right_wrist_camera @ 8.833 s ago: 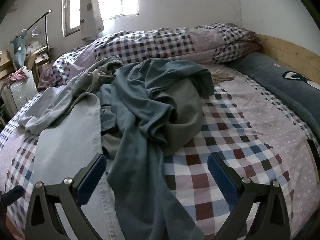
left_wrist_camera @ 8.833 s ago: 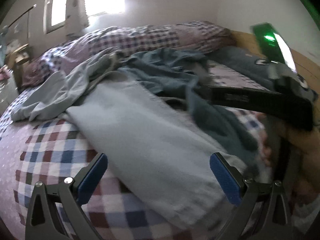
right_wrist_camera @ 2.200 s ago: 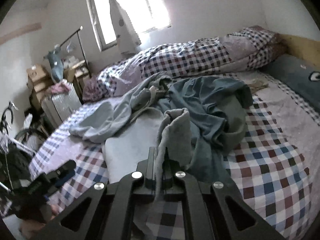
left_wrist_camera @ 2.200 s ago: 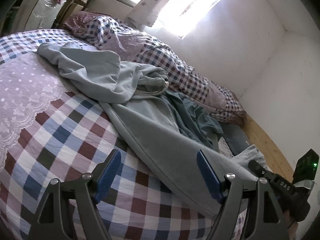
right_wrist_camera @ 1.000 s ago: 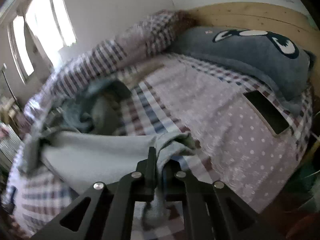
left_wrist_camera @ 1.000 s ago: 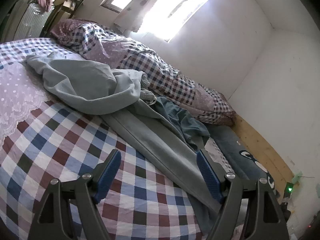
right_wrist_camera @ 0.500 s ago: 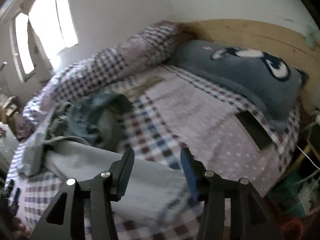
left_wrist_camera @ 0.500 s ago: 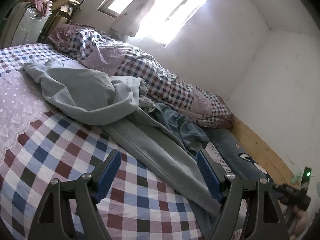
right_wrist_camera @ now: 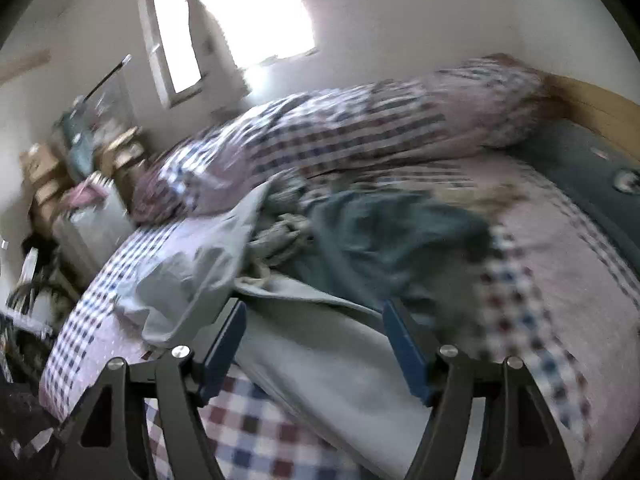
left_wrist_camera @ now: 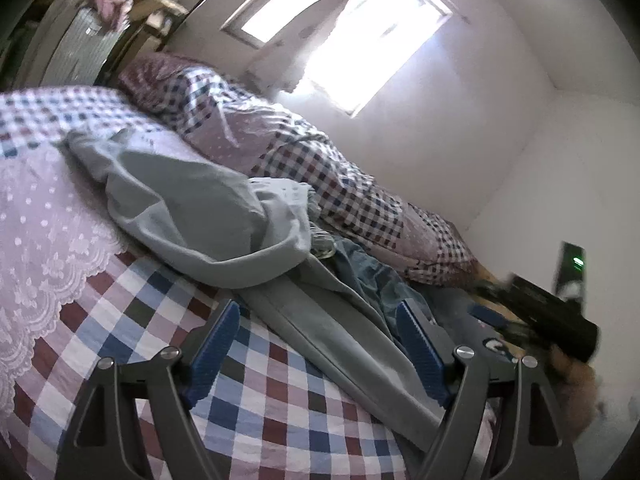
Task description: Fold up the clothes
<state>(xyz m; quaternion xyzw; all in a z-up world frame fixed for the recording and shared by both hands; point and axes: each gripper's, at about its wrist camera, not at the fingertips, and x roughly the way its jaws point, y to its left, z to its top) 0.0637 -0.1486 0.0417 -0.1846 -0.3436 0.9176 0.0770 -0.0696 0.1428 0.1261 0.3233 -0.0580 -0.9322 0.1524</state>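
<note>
While right tool (right_wrist_camera: 314,346) opens empty, trousers (right_wrist_camera: 332,356) lie flat.

Daylight pours through the window (left_wrist_camera: 352,40) at twelve o'clock in both views and blows out to white glare, leaving the bed (left_wrist_camera: 280,392) dim and bluish. The right wrist view is smeared with motion blur, strongest across the checked duvet (right_wrist_camera: 360,128). Fisheye bending curves the walls, and black vignette fills the corners.
</note>
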